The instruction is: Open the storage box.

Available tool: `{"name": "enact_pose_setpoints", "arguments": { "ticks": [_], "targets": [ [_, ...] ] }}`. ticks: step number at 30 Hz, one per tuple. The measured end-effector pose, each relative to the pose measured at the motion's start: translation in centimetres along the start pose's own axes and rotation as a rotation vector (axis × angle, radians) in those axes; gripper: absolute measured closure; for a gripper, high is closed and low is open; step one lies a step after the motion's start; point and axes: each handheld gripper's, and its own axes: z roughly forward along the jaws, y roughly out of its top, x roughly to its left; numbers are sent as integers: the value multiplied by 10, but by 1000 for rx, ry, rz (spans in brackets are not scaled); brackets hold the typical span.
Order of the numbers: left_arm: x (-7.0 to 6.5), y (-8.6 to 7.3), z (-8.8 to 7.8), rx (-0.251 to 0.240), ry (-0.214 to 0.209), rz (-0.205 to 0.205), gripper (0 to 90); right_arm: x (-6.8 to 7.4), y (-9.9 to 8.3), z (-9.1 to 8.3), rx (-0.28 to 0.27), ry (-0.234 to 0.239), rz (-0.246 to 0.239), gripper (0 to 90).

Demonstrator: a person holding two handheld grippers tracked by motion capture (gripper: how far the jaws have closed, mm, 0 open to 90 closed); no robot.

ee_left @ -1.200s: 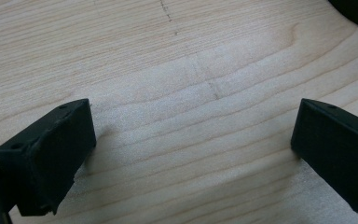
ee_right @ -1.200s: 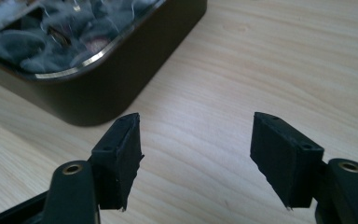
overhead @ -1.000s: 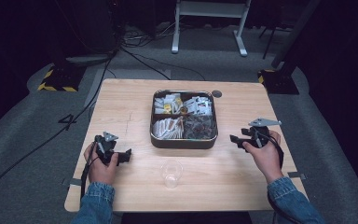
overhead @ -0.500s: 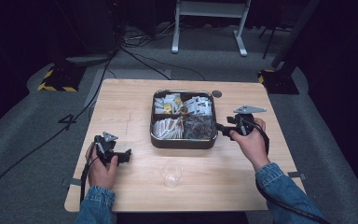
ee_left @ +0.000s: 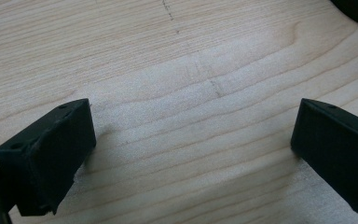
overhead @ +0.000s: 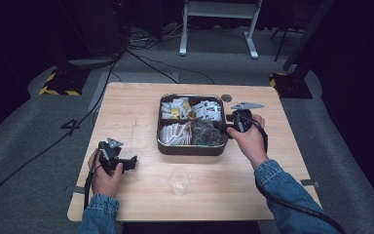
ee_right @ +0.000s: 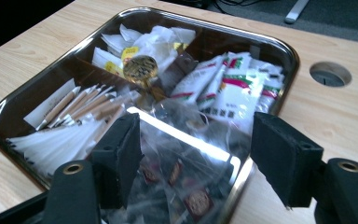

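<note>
now the right gripper (overhead: 222, 126), jaws spread wide, hangs over the metal tray (overhead: 191, 148) at its 3 o'clock edge, above clear-wrapped packets (ee_right: 177, 172). the left gripper (overhead: 129, 163), also spread, rests on bare table (overhead: 136, 107) at the tray's 8 o'clock.

The right claw (overhead: 222, 126) travelled from the open bench (overhead: 131, 107) near the right edge leftward and away from the person to the right rim of the metal tray (overhead: 190, 148). Its jaws, spread wide, reached over the near right compartment holding clear-wrapped packets (ee_right: 186, 182). The right forearm extended further across the bench. The grey plate (overhead: 246, 105) on the claw shifted with it.
</note>
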Motion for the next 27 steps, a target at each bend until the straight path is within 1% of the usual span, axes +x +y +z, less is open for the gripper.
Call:
{"name": "enact_pose_setpoints", "arguments": {
  "ticks": [2, 3, 5, 6, 7, 8, 9, 11, 13, 15, 17, 19, 21, 24, 25, 27],
  "targets": [
    [0, 0, 0, 0, 0, 0, 1, 6, 6, 7, 5, 0, -16, 342],
    [0, 0, 0, 0, 0, 0, 1, 6, 6, 7, 5, 0, -16, 342],
    [0, 0, 0, 0, 0, 0, 1, 9, 10, 12, 11, -10, -33, 342],
    [0, 0, 0, -1, 0, -1, 1, 12, 13, 18, 15, -13, -31, 343],
    [0, 0, 0, 0, 0, -1, 1, 12, 13, 18, 15, -13, -31, 343],
    [0, 0, 0, 0, 0, -1, 1, 13, 15, 20, 14, -7, -26, 343],
    [0, 0, 0, 0, 0, -1, 1, 17, 20, 25, 14, -1, -35, 344],
    [0, 0, 0, -1, 0, -1, 1, 19, 23, 28, 14, -2, -47, 347],
    [0, 0, 0, -1, 0, -1, 2, 21, 25, 31, 15, 1, -48, 349],
    [0, 0, 0, 0, 0, -1, 2, 25, 29, 39, 25, 9, -46, 354],
    [0, 0, 0, -1, 0, -1, 1, 26, 29, 42, 27, 14, -46, 357],
    [0, 0, 0, -1, 0, -1, 2, 27, 30, 52, 43, 16, -63, 361],
    [0, 0, 0, -1, 0, -1, 1, 27, 29, 59, 52, 13, -59, 363],
    [0, 0, 0, -1, 0, -1, 1, 28, 29, 67, 55, 17, -36, 367],
    [0, 0, 0, -1, 0, -1, 1, 28, 29, 67, 55, 17, -36, 367],
    [0, 0, 0, 0, 0, -1, 2, 28, 29, 73, 58, 22, -28, 369]
  ]
}}
